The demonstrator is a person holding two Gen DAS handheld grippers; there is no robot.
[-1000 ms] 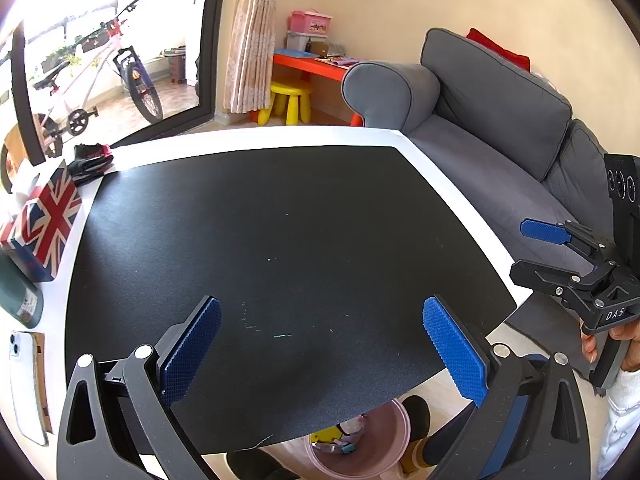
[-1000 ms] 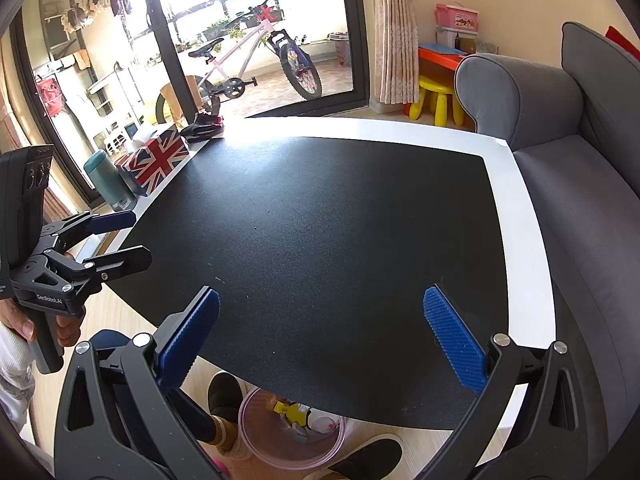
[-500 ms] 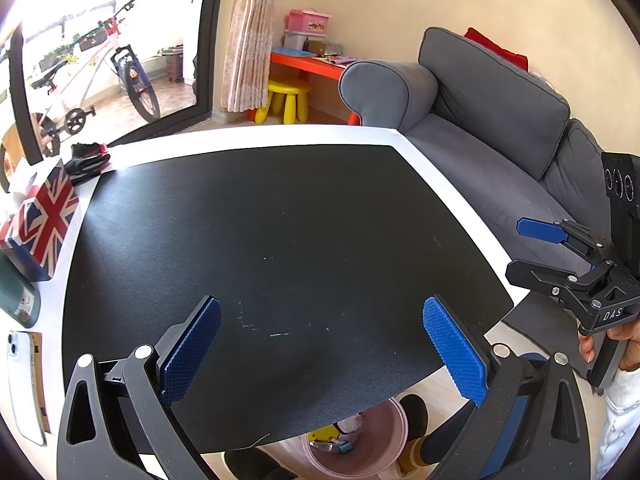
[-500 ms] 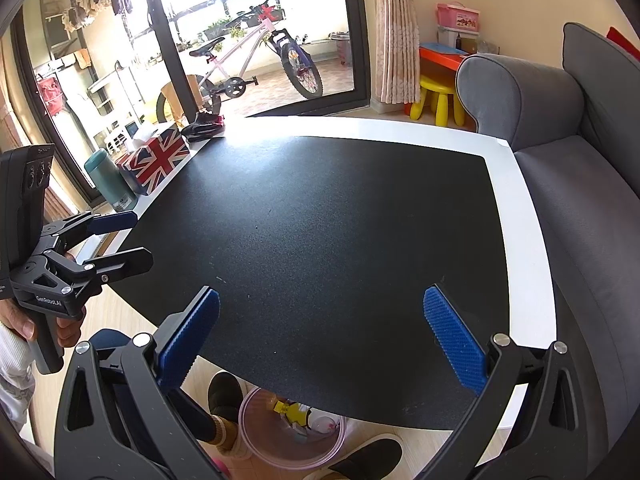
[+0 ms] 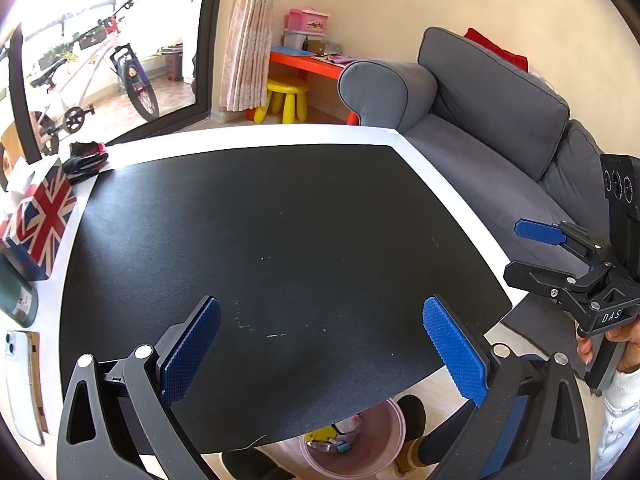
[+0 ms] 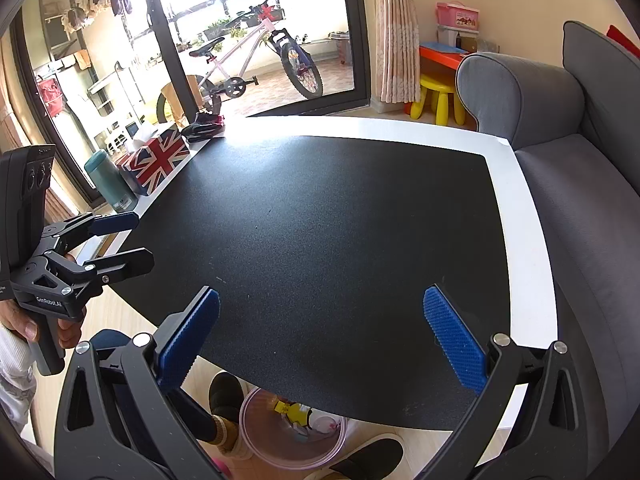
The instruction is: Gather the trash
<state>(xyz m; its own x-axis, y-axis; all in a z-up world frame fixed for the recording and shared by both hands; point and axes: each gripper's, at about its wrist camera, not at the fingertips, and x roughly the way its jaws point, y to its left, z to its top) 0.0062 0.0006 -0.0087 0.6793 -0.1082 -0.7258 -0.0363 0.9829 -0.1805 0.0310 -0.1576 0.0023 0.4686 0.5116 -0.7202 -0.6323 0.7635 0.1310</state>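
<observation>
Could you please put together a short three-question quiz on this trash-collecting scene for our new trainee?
1. True or false: the left tongs hold a piece of trash.
2. Where is the pink trash bin: A on the black mat, B on the floor below the table's near edge, C on the grey sofa?
3. What pattern is on the tissue box?

Key: 1 false, they are open and empty; 2 B; 3 a Union Jack.

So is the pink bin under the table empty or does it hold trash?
It holds trash: the pink bin shows yellow and white scraps inside, below the table edge.
</observation>
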